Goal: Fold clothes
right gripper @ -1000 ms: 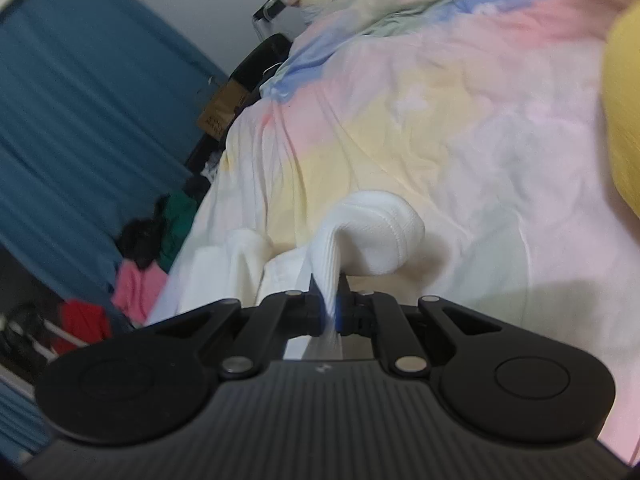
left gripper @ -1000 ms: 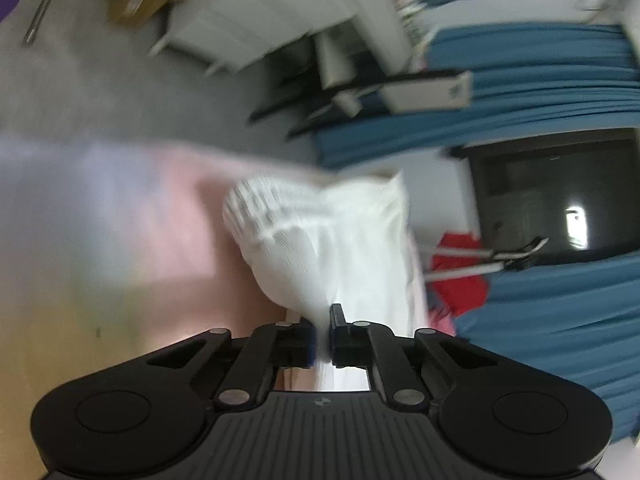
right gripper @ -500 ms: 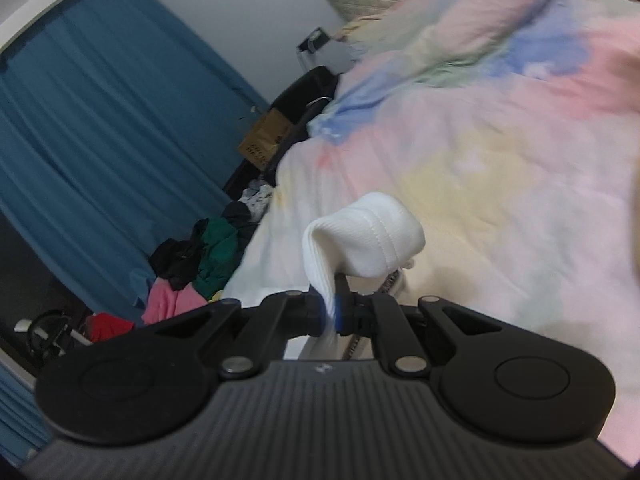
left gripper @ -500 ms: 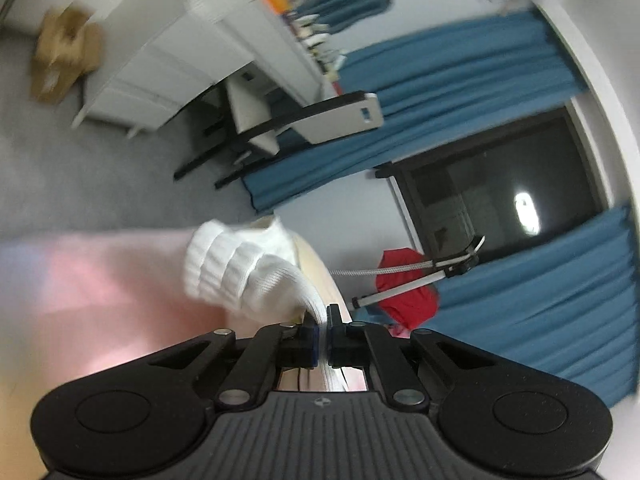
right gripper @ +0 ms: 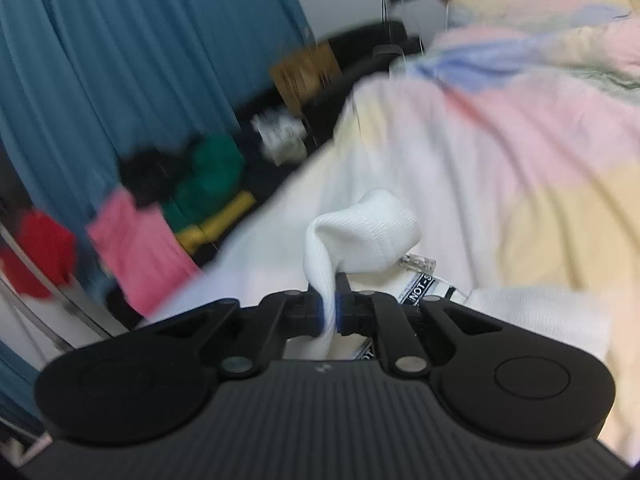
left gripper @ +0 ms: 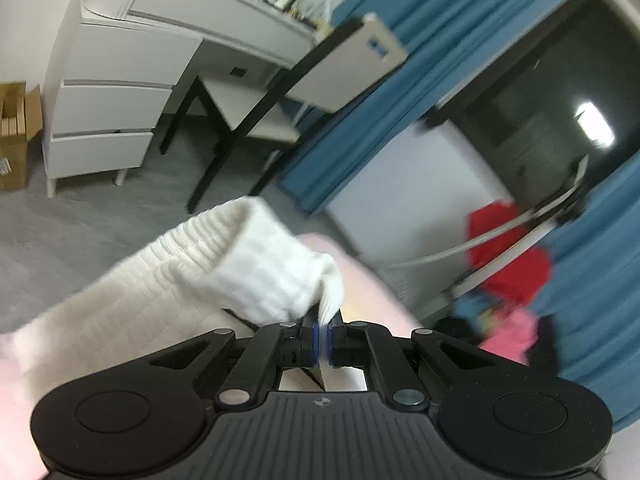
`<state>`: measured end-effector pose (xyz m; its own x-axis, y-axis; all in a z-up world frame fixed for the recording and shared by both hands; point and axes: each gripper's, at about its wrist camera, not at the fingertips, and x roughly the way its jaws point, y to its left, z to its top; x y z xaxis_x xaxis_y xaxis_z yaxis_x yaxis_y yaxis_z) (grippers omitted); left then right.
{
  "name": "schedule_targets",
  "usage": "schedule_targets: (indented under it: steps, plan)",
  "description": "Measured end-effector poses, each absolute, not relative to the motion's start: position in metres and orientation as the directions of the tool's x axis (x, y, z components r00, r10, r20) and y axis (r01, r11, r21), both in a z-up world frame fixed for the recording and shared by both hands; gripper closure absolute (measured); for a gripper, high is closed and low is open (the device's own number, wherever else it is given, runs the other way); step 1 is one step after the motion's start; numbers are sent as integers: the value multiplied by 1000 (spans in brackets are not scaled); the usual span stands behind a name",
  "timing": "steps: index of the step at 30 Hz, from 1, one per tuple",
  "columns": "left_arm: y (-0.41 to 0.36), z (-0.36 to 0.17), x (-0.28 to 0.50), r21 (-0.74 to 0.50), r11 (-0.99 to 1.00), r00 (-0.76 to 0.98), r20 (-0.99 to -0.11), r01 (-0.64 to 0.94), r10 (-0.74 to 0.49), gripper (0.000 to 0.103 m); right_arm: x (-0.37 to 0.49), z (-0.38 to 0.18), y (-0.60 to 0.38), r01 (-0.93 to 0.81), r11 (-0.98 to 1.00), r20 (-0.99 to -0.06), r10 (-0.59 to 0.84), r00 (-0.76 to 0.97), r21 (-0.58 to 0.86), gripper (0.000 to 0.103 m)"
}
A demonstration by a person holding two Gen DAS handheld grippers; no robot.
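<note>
A white ribbed knit garment [left gripper: 256, 264] bunches just ahead of my left gripper [left gripper: 323, 340], which is shut on a fold of it; the rest trails off to the lower left. In the right wrist view another edge of the white garment [right gripper: 360, 236] loops up from my right gripper [right gripper: 329, 314]. Those jaws are opening slightly, with the fabric still pinched between the blue pads. A label and a clear plastic tag [right gripper: 418, 262] show beside it. Both grippers hang over the pastel bedspread [right gripper: 520, 140].
White drawers [left gripper: 108, 108] and a black-framed chair [left gripper: 256, 120] stand on the grey floor past the bed. Blue curtains [right gripper: 120, 60] run behind a heap of pink, green and black clothes [right gripper: 168, 196]. A red cloth hangs on a rack [left gripper: 508, 256]. A cardboard box [left gripper: 14, 132] sits far left.
Both grippers swung fast across the room with the white garment held, rolling as they went. The views shifted from the bedspread toward the curtains, desk and clothes pile.
</note>
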<state>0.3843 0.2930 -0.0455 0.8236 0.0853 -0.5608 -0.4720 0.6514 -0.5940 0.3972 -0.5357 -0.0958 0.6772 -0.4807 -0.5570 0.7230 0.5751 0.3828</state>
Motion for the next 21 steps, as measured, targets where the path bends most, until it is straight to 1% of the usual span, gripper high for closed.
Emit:
schedule_targets:
  steps: [1,2,3,4,5,6,7,8,9,10,11,12,15,16,17,18,19,21]
  plan:
    - [291,-55,394,-583,657,816,-571,-478,88,97,404,-107,-537,725,574,-568,-474,673,380,91]
    - [291,-61,399,-579,660,814,-575,-479,86,94,408,-117,-538,727,572,-576,-468,670,380,89]
    - [291,-65,400,-581,661,814,-575,-475,79,92,410,-123,-539,723,572,-572,-465,675,388,85]
    - [291,-68,398,-589,660,819,-569,-466,69,92,409,-126,-540,714,572,-561,-462,687,404,77]
    - [292,-70,394,-602,658,827,-559,-452,57,90,407,-128,-540,701,577,-548,-455,702,419,73]
    - [294,-70,387,-615,655,835,-549,-439,44,89,403,-127,-540,682,591,-534,-442,720,431,65]
    - [295,-71,378,-628,651,843,-537,-425,32,86,398,-126,-540,665,602,-520,-432,737,443,59]
    - [296,-70,367,-643,646,851,-525,-412,20,77,390,-123,-539,651,608,-505,-427,750,454,57]
    - [298,-70,354,-658,639,859,-512,-400,10,70,380,-120,-537,637,609,-489,-420,765,473,56]
    - [299,-68,339,-671,631,868,-496,-388,7,60,367,-119,-535,621,598,-471,-410,781,507,56]
    - [300,-66,323,-683,624,878,-478,-378,9,55,355,-117,-532,603,587,-453,-401,796,540,55]
    - [301,-65,305,-698,613,885,-465,-370,5,53,341,-115,-530,586,572,-439,-389,810,574,54]
    - [301,-67,252,-751,557,897,-441,-355,-22,42,294,-117,-522,542,503,-425,-337,840,673,54]
    - [302,-70,234,-772,525,897,-440,-357,-36,36,279,-119,-520,529,478,-423,-319,848,701,53]
    - [304,-75,217,-790,492,896,-442,-366,-44,30,265,-122,-517,516,450,-423,-298,856,728,53]
    - [305,-81,200,-805,457,893,-448,-379,-49,27,253,-125,-514,506,424,-425,-276,862,752,53]
    - [309,-85,189,-801,441,880,-472,-405,-49,23,243,-128,-512,500,403,-433,-250,866,767,53]
    - [319,-91,176,-762,437,837,-546,-478,-38,23,228,-135,-508,494,377,-454,-196,869,784,54]
